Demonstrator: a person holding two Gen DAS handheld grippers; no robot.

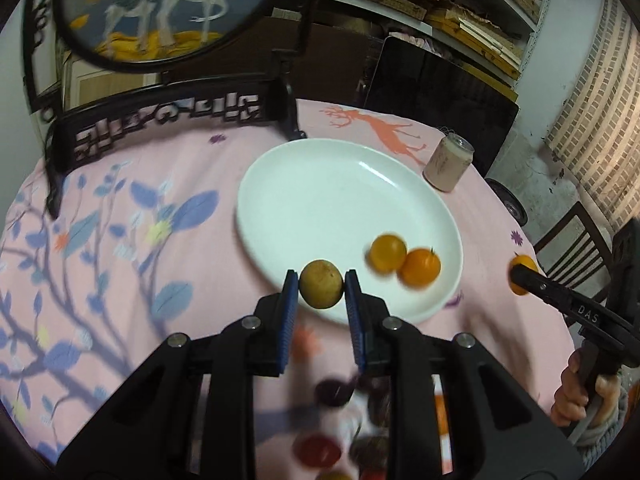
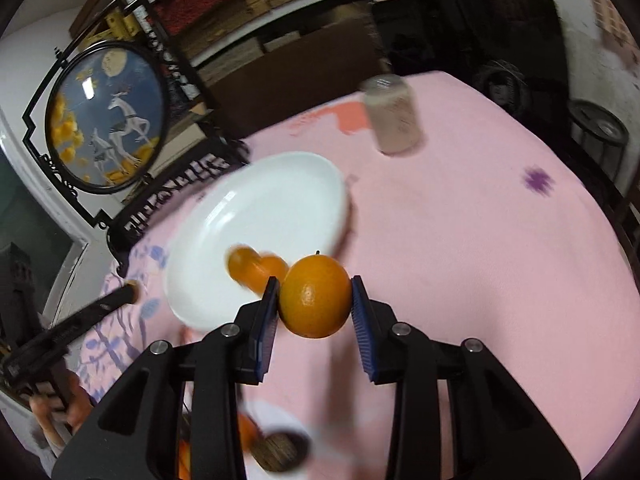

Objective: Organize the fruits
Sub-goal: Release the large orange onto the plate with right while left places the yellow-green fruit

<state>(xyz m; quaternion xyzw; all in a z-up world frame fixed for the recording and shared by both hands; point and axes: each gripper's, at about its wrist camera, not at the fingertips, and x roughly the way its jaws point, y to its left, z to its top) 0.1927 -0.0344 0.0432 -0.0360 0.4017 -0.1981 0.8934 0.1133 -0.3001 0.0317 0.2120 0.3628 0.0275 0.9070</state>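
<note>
We see the left tool [image 1: 321, 285] pinching a brownish fruit [image 1: 321, 284] over the plate [image 1: 320, 208] rim, right tool [image 2: 315, 299] clamping an orange [image 2: 315, 297] above the surface [image 2: 480, 240], two blurred oranges [image 1: 404, 260] on the plate, more fruit below hidden behind the tools.

Each hand-held gripper was matte black plastic: the left hand-held gripper [image 1: 321, 280] and the right hand-held gripper [image 2: 315, 294] both carried ribbed blue pads [image 1: 289, 320] and round silver screws [image 1: 179, 340] on angular linkage arms. At 3 o'clock in the left wrist view, white "DAS" lettering [image 1: 587, 314] marked the right one, gripped by a bare-skinned hand [image 1: 576, 396] above a grey knit cuff [image 1: 608, 440].
</note>
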